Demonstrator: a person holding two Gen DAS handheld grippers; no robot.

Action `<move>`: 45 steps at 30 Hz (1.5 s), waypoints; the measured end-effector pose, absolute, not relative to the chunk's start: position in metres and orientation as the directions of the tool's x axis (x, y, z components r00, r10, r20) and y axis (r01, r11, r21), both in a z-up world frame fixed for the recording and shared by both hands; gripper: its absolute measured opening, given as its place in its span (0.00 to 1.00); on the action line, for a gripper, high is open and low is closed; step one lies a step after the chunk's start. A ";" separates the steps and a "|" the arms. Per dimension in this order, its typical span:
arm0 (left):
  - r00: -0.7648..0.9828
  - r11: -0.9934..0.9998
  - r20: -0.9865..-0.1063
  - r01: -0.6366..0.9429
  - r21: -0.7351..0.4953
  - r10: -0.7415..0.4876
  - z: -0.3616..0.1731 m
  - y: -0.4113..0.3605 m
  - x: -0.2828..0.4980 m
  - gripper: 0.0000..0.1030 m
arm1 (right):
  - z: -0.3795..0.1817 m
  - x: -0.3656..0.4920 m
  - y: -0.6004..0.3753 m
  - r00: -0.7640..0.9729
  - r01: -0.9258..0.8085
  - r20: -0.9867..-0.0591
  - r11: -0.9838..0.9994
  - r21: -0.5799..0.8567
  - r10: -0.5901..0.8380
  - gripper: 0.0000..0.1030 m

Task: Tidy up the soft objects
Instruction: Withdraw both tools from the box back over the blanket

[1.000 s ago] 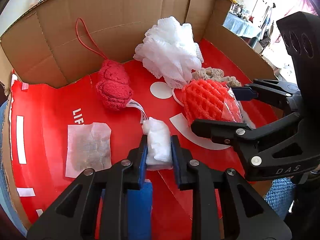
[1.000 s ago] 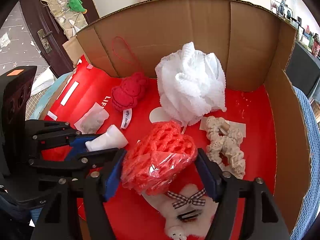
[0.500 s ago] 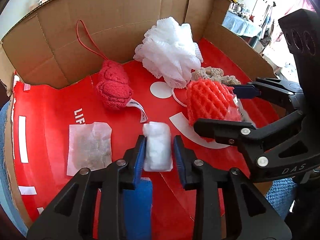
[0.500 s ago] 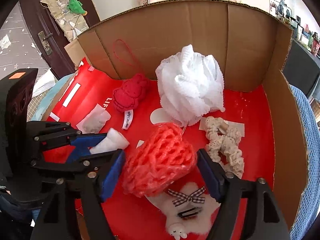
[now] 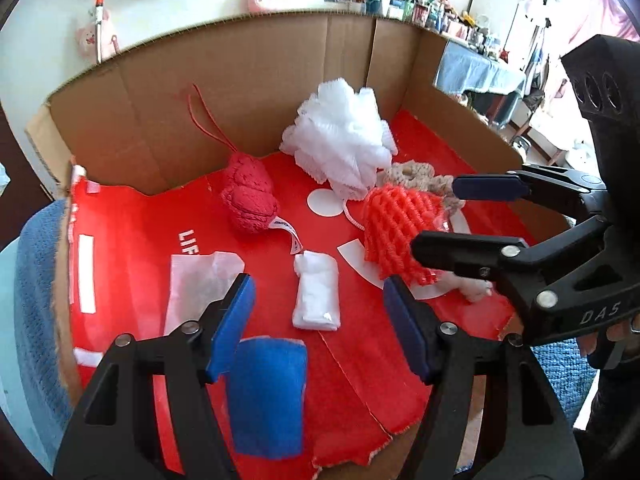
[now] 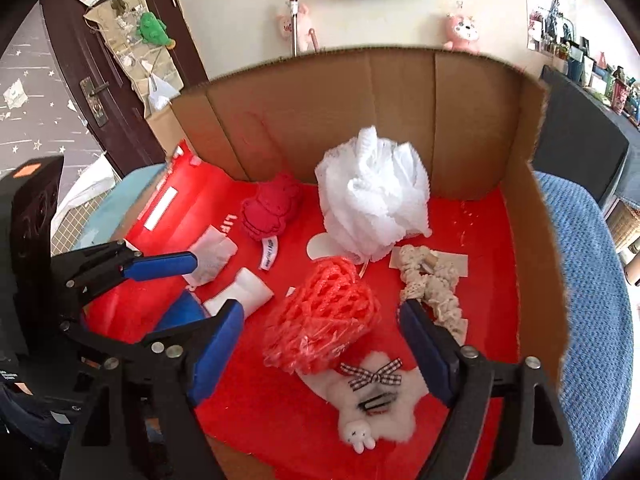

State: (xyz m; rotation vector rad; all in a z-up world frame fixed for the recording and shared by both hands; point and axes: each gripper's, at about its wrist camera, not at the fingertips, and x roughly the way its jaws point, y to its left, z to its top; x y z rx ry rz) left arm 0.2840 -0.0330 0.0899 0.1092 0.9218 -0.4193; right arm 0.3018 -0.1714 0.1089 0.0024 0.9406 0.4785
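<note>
A small white foam roll (image 5: 317,295) lies on the red floor of the cardboard box (image 5: 256,80), just beyond my open, empty left gripper (image 5: 320,320); it also shows in the right wrist view (image 6: 240,294). A red-orange foam net (image 6: 324,316) lies on the floor between the wide-open fingers of my right gripper (image 6: 320,340), untouched; in the left wrist view the net (image 5: 396,228) sits behind the right gripper's near finger. Both grippers hover above the floor.
A white mesh pouf (image 6: 374,204), a red plush (image 6: 272,208), a beige scrunchie (image 6: 432,288), a white fluffy clip with a checked bow (image 6: 376,400), a white sachet (image 5: 200,284) and a blue pad (image 5: 266,396) lie in the box. Cardboard walls (image 6: 532,272) stand at back and right.
Both grippers opened and pulled back and up. The left let go of the white foam roll and the right let go of the red-orange net; both now lie on the box floor.
</note>
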 end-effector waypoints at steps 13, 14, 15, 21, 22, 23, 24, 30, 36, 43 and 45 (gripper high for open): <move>0.698 0.940 -0.646 0.329 -0.095 -0.310 0.145 -0.011 0.201 0.75 | 0.180 0.219 -0.183 0.654 -0.398 -0.633 0.900 0.177 0.414 1.00; 0.714 0.941 -0.628 0.326 -0.097 -0.312 0.150 -0.008 0.193 0.78 | 0.183 0.214 -0.183 0.663 -0.399 -0.624 0.901 0.172 0.413 1.00; 0.732 0.942 -0.604 0.321 -0.102 -0.315 0.155 -0.005 0.182 0.80 | 0.187 0.206 -0.183 0.676 -0.400 -0.611 0.902 0.164 0.411 1.00; 0.814 0.954 -0.503 0.289 -0.083 -0.290 0.173 0.001 0.135 0.89 | 0.204 0.158 -0.188 0.755 -0.380 -0.543 0.920 0.095 0.367 1.00; 0.820 0.954 -0.494 0.287 -0.082 -0.289 0.174 0.002 0.130 0.91 | 0.205 0.151 -0.189 0.764 -0.375 -0.534 0.923 0.088 0.362 1.00; 0.826 0.955 -0.485 0.284 -0.081 -0.287 0.175 0.002 0.125 0.93 | 0.204 0.145 -0.190 0.772 -0.374 -0.524 0.924 0.083 0.359 1.00; 0.832 0.956 -0.478 0.281 -0.080 -0.284 0.175 0.001 0.119 0.93 | 0.204 0.139 -0.190 0.778 -0.371 -0.518 0.925 0.079 0.356 1.00; 0.856 0.962 -0.442 0.262 -0.079 -0.269 0.168 -0.002 0.091 0.94 | 0.193 0.107 -0.192 0.816 -0.343 -0.482 0.938 0.041 0.319 1.00; 0.846 0.961 -0.457 0.261 -0.092 -0.274 0.147 -0.004 0.070 0.94 | 0.168 0.087 -0.194 0.829 -0.320 -0.473 0.946 0.040 0.301 1.00; 0.844 0.966 -0.471 0.241 -0.093 -0.255 0.120 -0.005 0.056 0.94 | 0.135 0.070 -0.201 0.833 -0.285 -0.476 0.956 0.068 0.282 1.00; 0.850 0.973 -0.475 0.213 -0.085 -0.228 0.110 -0.005 0.053 0.94 | 0.125 0.068 -0.204 0.829 -0.272 -0.487 0.959 0.078 0.275 1.00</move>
